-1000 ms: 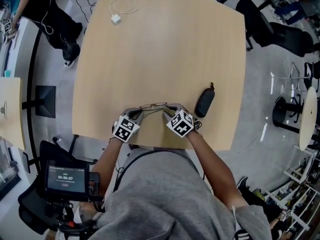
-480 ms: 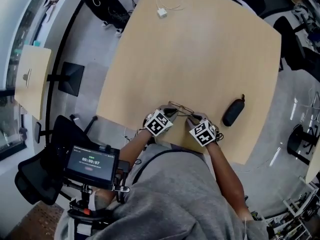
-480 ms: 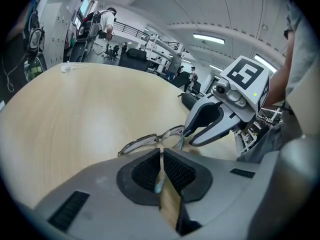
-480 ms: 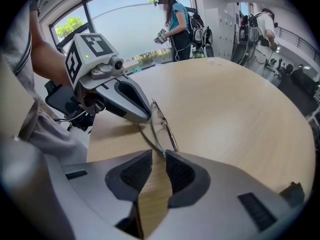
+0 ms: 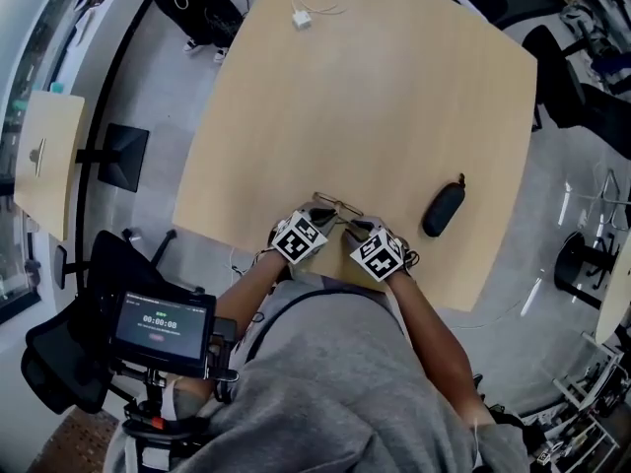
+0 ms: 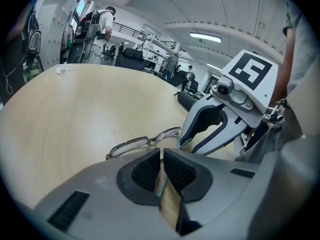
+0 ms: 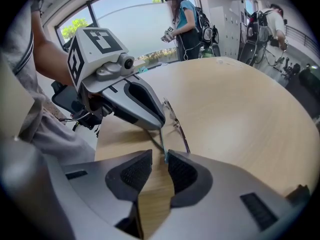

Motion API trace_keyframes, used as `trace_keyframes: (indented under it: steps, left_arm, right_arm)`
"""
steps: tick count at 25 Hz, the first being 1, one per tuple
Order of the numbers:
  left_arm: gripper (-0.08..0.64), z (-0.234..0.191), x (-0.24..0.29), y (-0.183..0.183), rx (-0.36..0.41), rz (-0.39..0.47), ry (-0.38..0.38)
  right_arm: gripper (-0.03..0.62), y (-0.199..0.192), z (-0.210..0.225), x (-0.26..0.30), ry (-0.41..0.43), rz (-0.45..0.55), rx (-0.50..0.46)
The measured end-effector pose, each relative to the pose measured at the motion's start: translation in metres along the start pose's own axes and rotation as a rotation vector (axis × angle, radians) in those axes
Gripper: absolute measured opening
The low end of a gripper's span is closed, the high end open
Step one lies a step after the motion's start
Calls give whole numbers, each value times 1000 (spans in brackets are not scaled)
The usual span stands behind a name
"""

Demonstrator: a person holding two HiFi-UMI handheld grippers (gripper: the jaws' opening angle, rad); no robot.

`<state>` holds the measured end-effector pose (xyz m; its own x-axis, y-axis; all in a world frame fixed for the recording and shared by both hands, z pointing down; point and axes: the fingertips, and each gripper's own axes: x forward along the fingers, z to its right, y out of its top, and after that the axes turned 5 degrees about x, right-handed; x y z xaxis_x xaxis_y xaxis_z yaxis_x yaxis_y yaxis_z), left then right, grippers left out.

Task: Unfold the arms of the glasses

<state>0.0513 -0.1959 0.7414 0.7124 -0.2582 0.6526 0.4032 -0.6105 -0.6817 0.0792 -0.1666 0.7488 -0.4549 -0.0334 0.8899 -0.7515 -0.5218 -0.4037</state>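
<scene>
The left gripper [image 6: 161,151] had its jaws clenched on one thin arm of the glasses [image 6: 131,146]. The two ribbed pads stood almost together, and a narrow teal strip of that arm showed in the slit between them. The front of the glasses, with its lenses, lay just beyond the tips of these jaws, low over the table [image 5: 375,97].

The right gripper [image 7: 159,155] faced the left one closely, tip to tip. Its jaws stood a little apart and were not clamped. The other arm of the glasses ran in between their tips and lay close against the right-hand pad, with a clear gap to the left-hand pad. From there the arm led away from the jaws to the frame, which sat just ahead of them and right beside the tips of the left jaws.

Seen from the head view, the glasses sat directly in front of both pairs of jaws, near the table's near edge. A dark glasses case [image 5: 443,209] lay on the table to the right of the right jaws, apart from them. A white cable with a plug [image 5: 301,19] lay far beyond both.
</scene>
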Motion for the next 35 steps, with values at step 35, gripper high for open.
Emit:
trace_keyframes:
  steps: [35]
  left_arm:
    - [8,17,17,-4,270,-218,-143]
  right_arm:
    - [210,31,-10,-10,115,172,213]
